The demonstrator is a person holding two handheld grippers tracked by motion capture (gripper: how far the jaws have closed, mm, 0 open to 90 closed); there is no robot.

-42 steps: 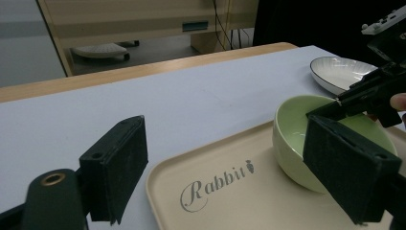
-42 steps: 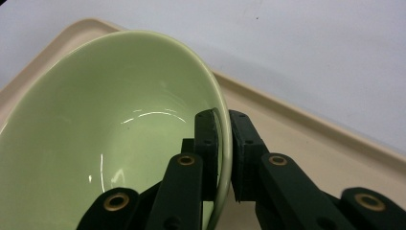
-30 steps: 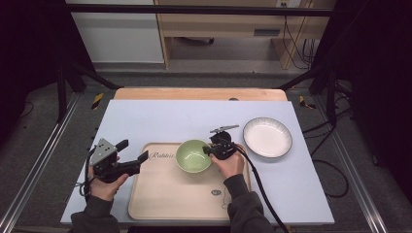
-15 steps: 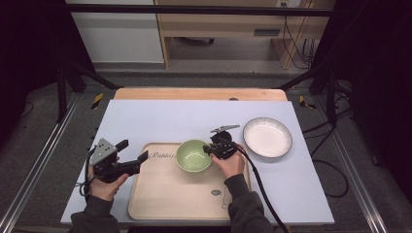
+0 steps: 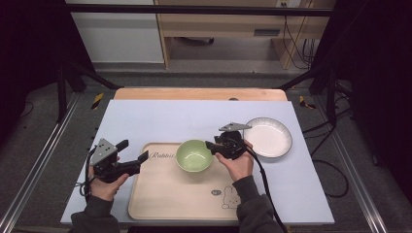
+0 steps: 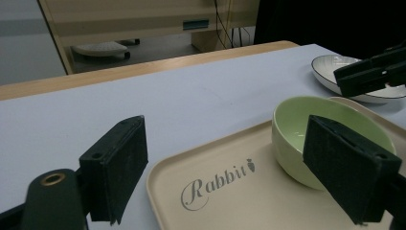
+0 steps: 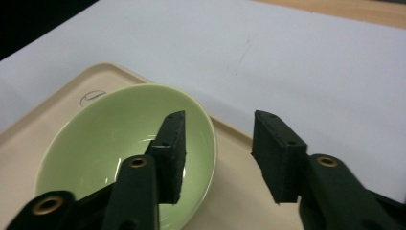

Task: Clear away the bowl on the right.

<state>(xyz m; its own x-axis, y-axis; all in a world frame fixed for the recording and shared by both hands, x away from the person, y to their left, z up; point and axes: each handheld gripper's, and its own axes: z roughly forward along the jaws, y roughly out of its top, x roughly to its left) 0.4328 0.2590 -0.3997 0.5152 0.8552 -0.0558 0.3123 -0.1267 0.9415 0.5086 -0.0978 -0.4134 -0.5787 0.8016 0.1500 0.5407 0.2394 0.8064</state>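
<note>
The right tool (image 7: pixel 218 160) stayed spread astride the rim of the glossy pale-green ceramic bowl (image 5: pixel 194 155); nothing had moved, grip apparently pending.

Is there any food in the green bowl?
No. In the right gripper view the green bowl is bare and glossy inside, with one jaw of the right gripper over its rim.

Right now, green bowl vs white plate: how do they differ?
The green bowl is deep and sits on the tray; the white plate is shallow, wider, dark-rimmed, and sits on the table off the tray. The right tongs straddle the bowl's rim, open; nothing grips the plate. Both are upright and empty.
</note>
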